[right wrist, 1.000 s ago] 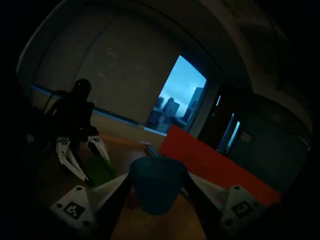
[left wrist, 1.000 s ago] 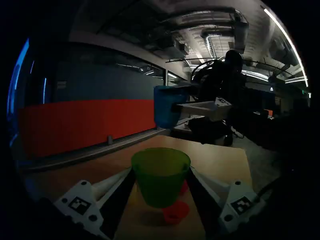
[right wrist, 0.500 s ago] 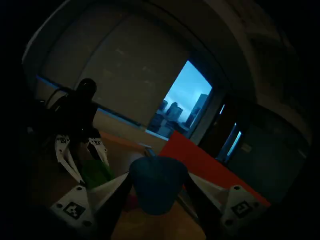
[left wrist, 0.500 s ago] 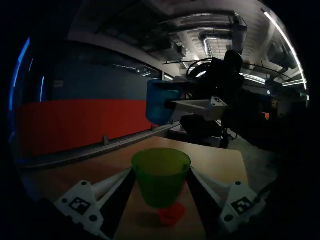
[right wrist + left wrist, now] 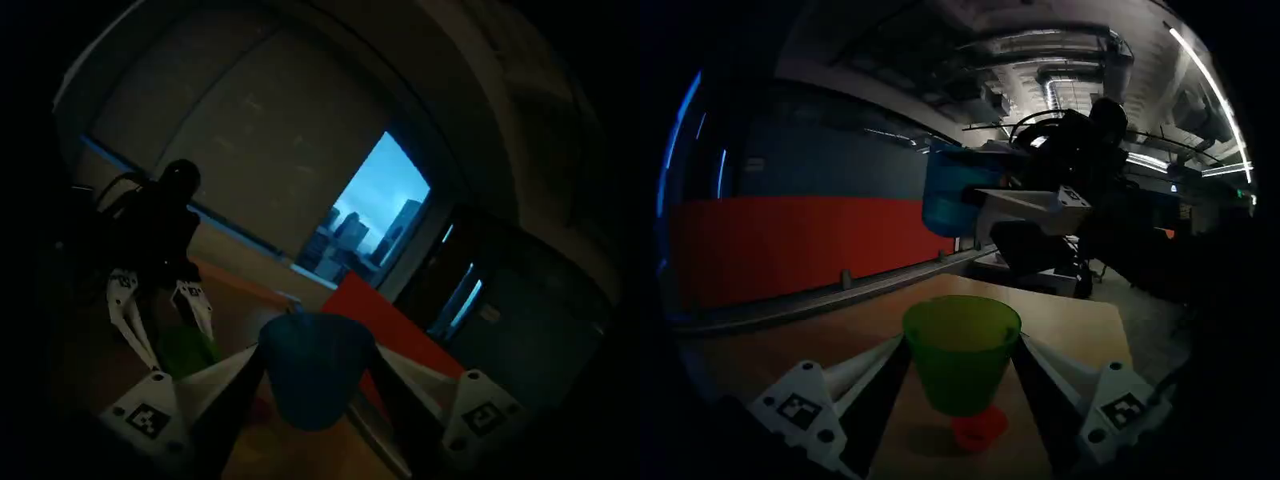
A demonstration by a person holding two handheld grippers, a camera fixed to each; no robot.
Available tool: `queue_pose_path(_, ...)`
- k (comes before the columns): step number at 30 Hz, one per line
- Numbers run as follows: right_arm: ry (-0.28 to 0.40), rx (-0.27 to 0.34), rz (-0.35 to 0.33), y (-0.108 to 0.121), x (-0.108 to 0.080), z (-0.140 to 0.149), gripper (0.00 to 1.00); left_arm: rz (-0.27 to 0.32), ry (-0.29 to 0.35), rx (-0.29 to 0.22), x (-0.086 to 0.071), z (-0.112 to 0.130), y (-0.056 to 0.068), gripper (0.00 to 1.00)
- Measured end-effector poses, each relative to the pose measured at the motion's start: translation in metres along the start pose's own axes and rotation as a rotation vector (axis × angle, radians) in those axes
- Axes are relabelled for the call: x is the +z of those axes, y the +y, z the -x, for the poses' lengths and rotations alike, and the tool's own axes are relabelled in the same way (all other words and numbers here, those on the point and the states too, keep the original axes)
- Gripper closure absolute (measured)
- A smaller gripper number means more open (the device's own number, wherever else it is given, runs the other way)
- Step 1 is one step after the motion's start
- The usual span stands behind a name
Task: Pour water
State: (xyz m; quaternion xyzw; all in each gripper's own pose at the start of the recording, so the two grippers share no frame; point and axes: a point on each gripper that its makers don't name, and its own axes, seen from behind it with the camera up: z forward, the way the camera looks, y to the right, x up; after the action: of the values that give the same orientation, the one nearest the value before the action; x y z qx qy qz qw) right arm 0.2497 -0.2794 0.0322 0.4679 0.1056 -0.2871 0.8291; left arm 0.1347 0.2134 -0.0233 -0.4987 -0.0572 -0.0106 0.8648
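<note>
Pinching green cup [image 5: 962, 356]: left gripper [image 5: 962, 342], over the wooden desk [image 5: 1072, 320].
Blue cup [image 5: 314, 372]: clamped in right gripper [image 5: 314, 352], raised beyond the green one, apart.
Underneath: small red object [image 5: 980, 428] on the desk, partly hidden.
Behind: red panel [image 5: 800, 240].

The green cup [image 5: 962, 372] is a translucent lime. At its 6 o'clock lies a small red piece [image 5: 979, 428]. The left gripper [image 5: 962, 342] has white fingers [image 5: 852, 372], each bearing a black-and-white square marker [image 5: 800, 410]. The blue cup [image 5: 314, 384] in the right gripper [image 5: 316, 350] is dusky blue. The table [image 5: 1072, 320] is pale tan wood. The wall panel [image 5: 800, 244] at 9 o'clock is orange-red.
</note>
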Motion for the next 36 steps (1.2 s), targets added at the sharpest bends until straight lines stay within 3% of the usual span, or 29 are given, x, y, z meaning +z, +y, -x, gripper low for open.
queue_pose_path(36,-0.017,-0.200,-0.023,-0.003,0.020,-0.008,0.05,0.023,0.013,0.011,0.008,-0.001,0.006,0.15)
